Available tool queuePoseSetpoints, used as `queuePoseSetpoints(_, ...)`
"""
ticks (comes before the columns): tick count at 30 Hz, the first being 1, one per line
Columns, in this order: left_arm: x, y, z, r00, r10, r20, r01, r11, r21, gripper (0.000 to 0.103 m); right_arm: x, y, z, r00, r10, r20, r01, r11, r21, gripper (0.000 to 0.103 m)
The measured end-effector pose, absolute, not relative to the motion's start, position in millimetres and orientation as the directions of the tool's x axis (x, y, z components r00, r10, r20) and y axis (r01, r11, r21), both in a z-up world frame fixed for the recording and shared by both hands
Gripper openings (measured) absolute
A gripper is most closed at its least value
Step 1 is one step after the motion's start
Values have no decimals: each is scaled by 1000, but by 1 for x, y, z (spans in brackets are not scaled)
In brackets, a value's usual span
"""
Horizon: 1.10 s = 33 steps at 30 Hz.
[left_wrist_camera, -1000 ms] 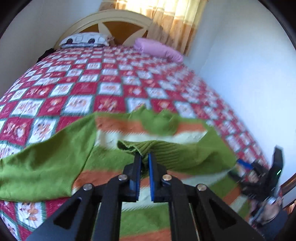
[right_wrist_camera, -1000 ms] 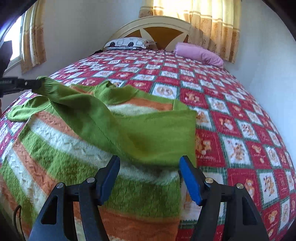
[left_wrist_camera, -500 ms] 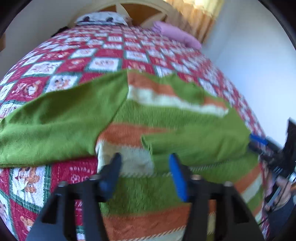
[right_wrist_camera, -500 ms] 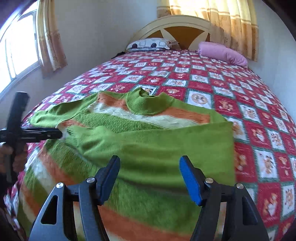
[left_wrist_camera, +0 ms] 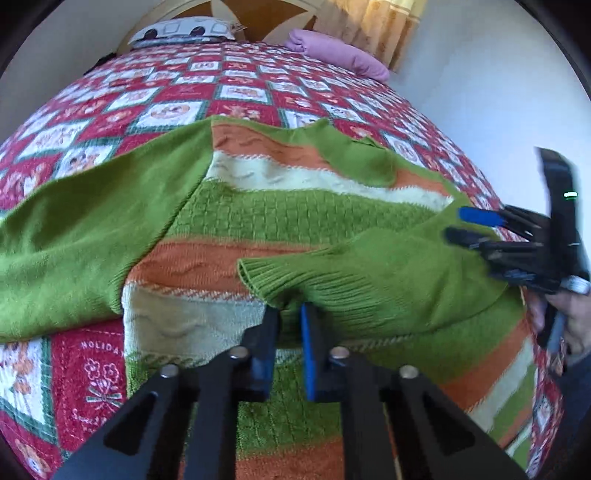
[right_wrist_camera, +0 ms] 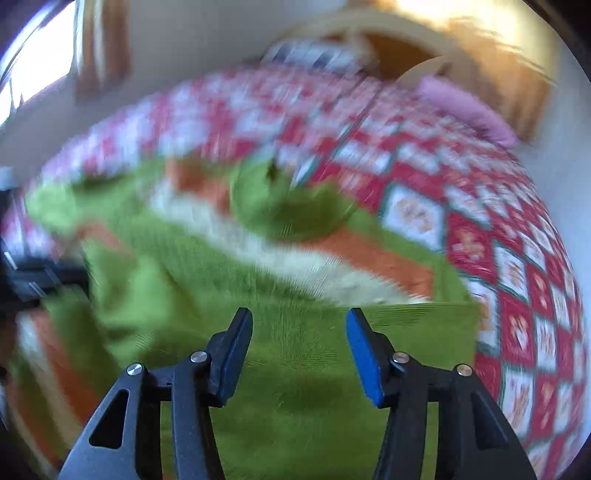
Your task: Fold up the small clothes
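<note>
The striped green, orange and cream sweater (left_wrist_camera: pixel 295 221) lies spread flat across the near part of the bed, on a red and white patchwork quilt (left_wrist_camera: pixel 207 96). One green sleeve (left_wrist_camera: pixel 362 273) is folded in across the body, its ribbed cuff (left_wrist_camera: pixel 273 280) ending near the middle, while the other sleeve (left_wrist_camera: pixel 85 229) stretches out flat over the quilt. The left gripper (left_wrist_camera: pixel 290 314) has its jaws nearly together, pinching the lower edge of that ribbed cuff. The right gripper (right_wrist_camera: pixel 299 332) hovers with its jaws spread wide above the folded sleeve, gripping nothing; its view is smeared by motion. Beyond the collar (left_wrist_camera: pixel 354 155) the quilt runs bare up to a white patterned pillow (left_wrist_camera: pixel 184 31) and a pink pillow (left_wrist_camera: pixel 340 59) against the wooden headboard (left_wrist_camera: pixel 266 14). A pale wall (left_wrist_camera: pixel 480 92) runs close along the far side of the bed, with curtains (left_wrist_camera: pixel 384 26) in the corner.
</note>
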State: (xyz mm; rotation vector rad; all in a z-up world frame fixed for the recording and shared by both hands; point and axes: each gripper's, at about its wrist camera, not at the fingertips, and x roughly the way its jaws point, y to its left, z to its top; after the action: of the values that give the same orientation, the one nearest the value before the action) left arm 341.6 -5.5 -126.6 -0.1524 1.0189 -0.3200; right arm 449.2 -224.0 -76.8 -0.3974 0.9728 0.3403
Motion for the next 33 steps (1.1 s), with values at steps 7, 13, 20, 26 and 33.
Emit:
queuePoseSetpoints(7, 330, 9, -102, 508, -385, -771, 226, 923, -312, 7, 447, -211, -71, 571, 110, -813, -499, 833, -238, 0)
queuePoseSetpoints(13, 326, 11, -113, 452, -376, -809, 204, 926, -317, 7, 456, -222, -51, 666, 85, -741, -375, 897, -235, 0)
queuePoseSetpoints(20, 308, 8, -121, 382, -367, -848, 227, 927, -299, 7, 421, -219, -56, 547, 243, -801, -501, 862, -81, 63)
queuePoseSetpoints(26, 312, 19, -117, 440, -327, -837, 146, 945, -292, 8, 432, -214, -70, 593, 134, -794, -458, 867, -196, 63)
queuePoseSetpoints(33, 341, 18, -120, 499, -315, -808, 95, 946, -310, 57, 409, -224, -57, 600, 173, -781, -378, 922, -87, 63)
